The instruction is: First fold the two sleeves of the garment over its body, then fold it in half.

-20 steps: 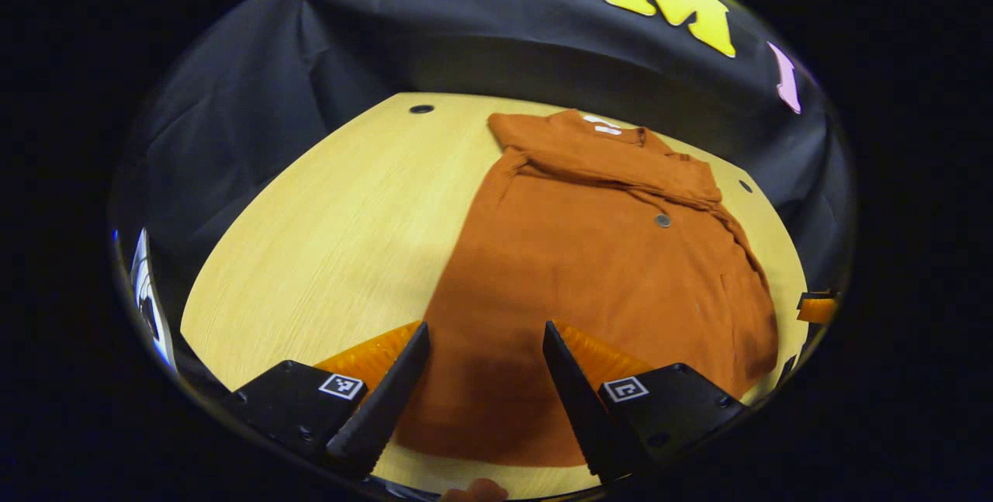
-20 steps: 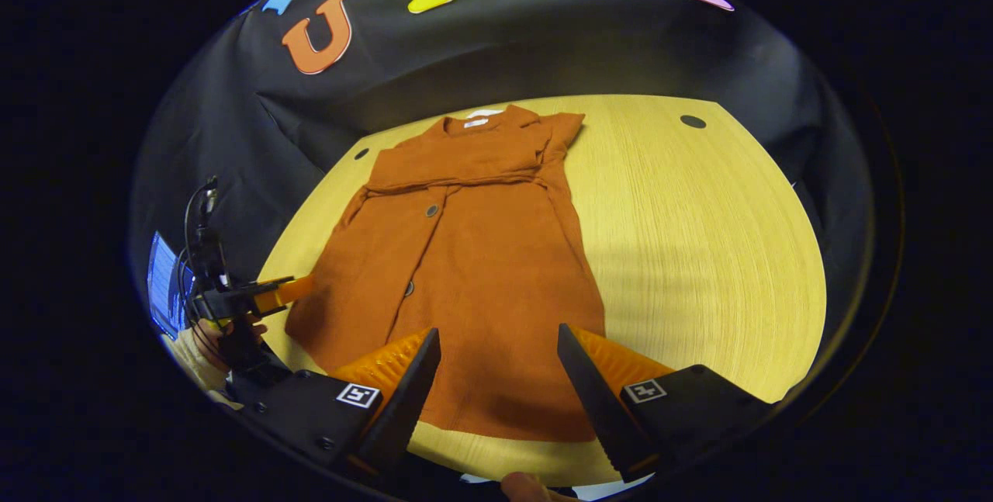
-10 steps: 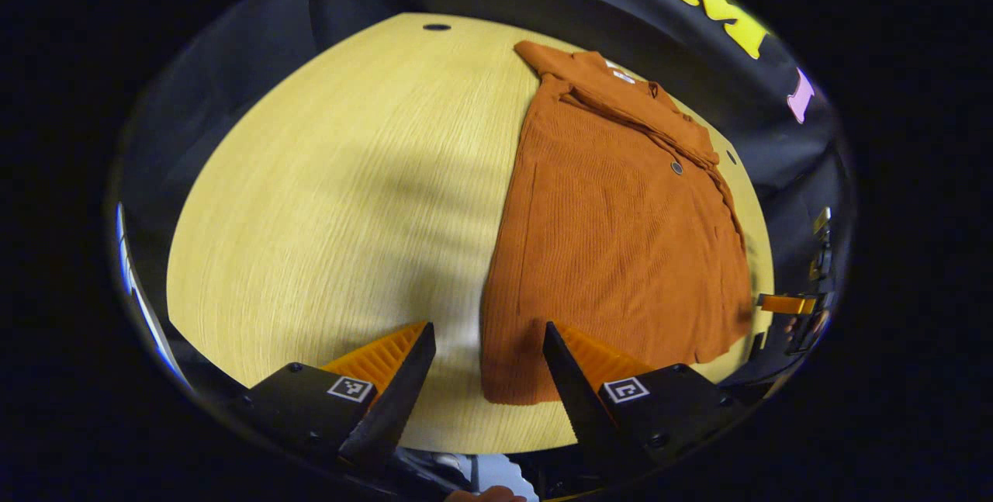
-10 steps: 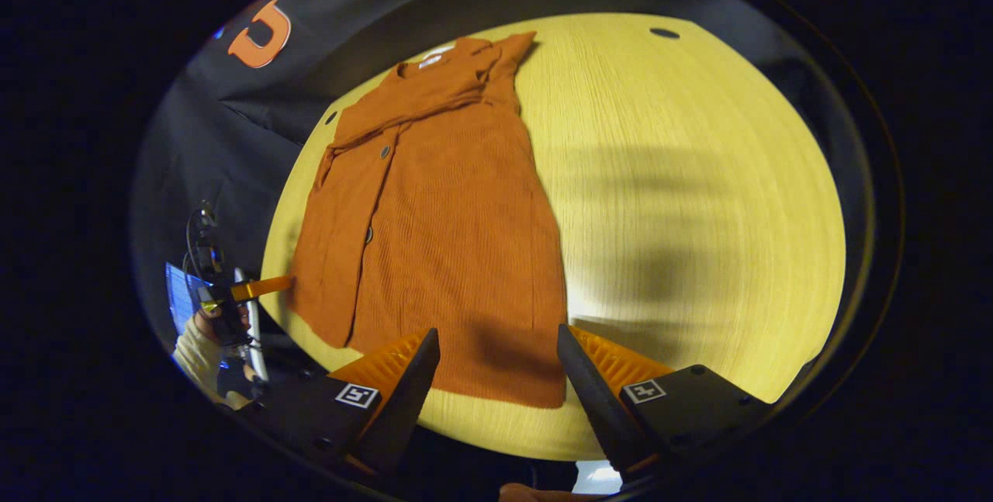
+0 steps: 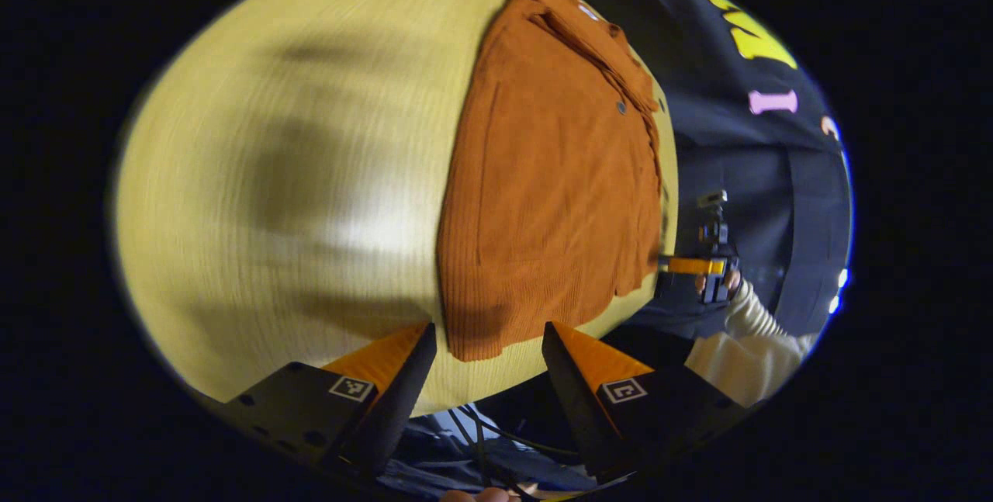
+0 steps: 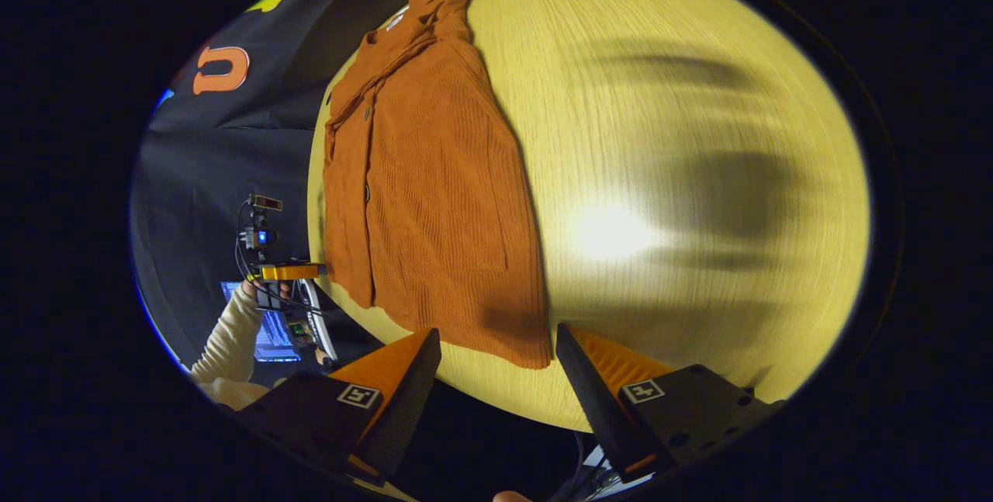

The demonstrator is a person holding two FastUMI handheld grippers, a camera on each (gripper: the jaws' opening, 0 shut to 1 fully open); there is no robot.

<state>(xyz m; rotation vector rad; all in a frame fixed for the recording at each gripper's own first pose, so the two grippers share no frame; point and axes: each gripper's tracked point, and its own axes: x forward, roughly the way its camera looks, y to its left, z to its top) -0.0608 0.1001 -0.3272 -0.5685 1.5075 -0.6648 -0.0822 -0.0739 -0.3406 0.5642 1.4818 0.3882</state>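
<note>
Both grippers agape, garment on table

The garment lies flat on the worktop, collar at the far end and hem nearest the tongs. The left tongs hang above its near left corner, bare worktop stretching to their left; the right tongs hang above its near right corner, bare worktop to their right.

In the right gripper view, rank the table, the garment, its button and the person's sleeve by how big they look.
1. table
2. garment
3. sleeve, though it sits nearer the view's edge, so its apparent size is unsure
4. button
</note>
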